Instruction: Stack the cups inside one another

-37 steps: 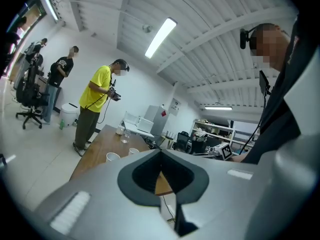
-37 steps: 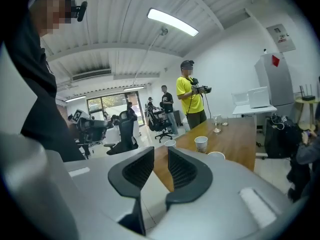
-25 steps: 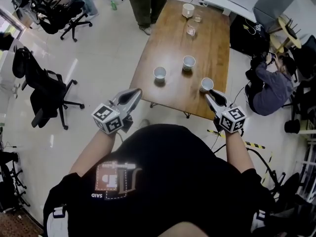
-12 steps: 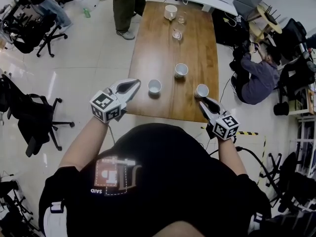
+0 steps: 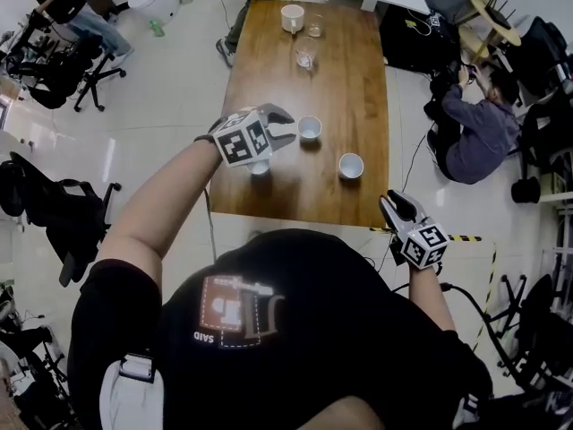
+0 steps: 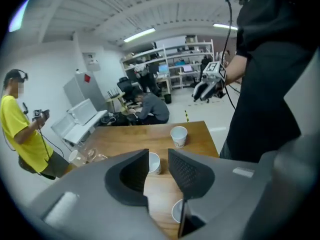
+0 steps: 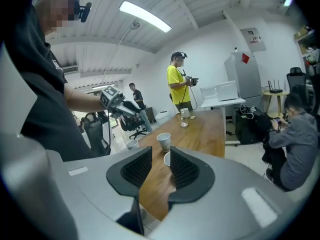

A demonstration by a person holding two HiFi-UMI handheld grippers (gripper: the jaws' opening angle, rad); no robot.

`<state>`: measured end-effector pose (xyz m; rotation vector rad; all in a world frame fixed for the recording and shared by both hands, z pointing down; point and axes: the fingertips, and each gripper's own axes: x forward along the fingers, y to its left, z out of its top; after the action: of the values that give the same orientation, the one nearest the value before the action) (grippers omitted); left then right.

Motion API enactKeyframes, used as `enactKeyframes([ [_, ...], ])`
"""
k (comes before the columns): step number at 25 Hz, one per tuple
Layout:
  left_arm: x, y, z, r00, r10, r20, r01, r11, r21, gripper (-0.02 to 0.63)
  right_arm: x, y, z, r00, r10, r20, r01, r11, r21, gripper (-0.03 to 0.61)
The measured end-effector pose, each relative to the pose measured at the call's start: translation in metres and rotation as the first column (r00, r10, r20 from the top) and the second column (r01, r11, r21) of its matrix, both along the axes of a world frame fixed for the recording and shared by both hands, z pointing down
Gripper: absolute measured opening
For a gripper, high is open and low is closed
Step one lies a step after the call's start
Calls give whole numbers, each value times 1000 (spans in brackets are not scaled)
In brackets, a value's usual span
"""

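Three white paper cups stand on the wooden table [image 5: 358, 79]. My left gripper [image 5: 286, 131] hovers over them with its jaws opening and nothing between the pads. The left cup [image 5: 260, 167] shows partly under its marker cube, and the middle cup [image 5: 310, 128] is just beyond its fingertips. In the left gripper view the middle cup [image 6: 154, 162] shows through the gap, the right cup [image 6: 178, 135] stands farther off and the left cup [image 6: 177, 212] is low and close. My right gripper [image 5: 398, 209] hangs off the table's near edge, open and empty, short of the right cup [image 5: 351, 165].
A white mug [image 5: 292, 16] and two glasses [image 5: 305, 57] stand at the table's far end. A person [image 5: 479, 124] sits on the floor to the right, another in yellow [image 7: 178, 84] stands by the far end. Office chairs [image 5: 54, 213] are at the left.
My left gripper swung from beside the table's left edge to over the cups, rolled, and its jaws opened. My right gripper drew back from the right cup to off the near edge.
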<state>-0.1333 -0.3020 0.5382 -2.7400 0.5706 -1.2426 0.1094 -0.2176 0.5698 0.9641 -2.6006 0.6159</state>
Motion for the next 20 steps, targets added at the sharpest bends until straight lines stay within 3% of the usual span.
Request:
enactKeyframes([
  [2, 15, -10, 29, 990, 80, 117, -78, 997, -27, 101, 19, 1, 7, 999, 32, 1, -32, 999, -16, 129],
  [4, 23, -15, 63, 956, 168, 240, -160, 986, -55, 101, 35, 5, 13, 998, 63, -1, -63, 998, -30, 129],
  [9, 12, -21, 143, 811, 348, 470, -311, 937, -158, 103, 62, 13, 21, 990, 138, -7, -138, 989, -59, 129],
  [11, 7, -23, 162, 779, 369, 506, -329, 929, -171, 104, 69, 17, 24, 987, 164, -7, -164, 984, -71, 129],
  [20, 13, -40, 189, 727, 378, 573, -381, 916, -121, 100, 80, 32, 32, 980, 198, -32, -201, 974, -103, 129],
])
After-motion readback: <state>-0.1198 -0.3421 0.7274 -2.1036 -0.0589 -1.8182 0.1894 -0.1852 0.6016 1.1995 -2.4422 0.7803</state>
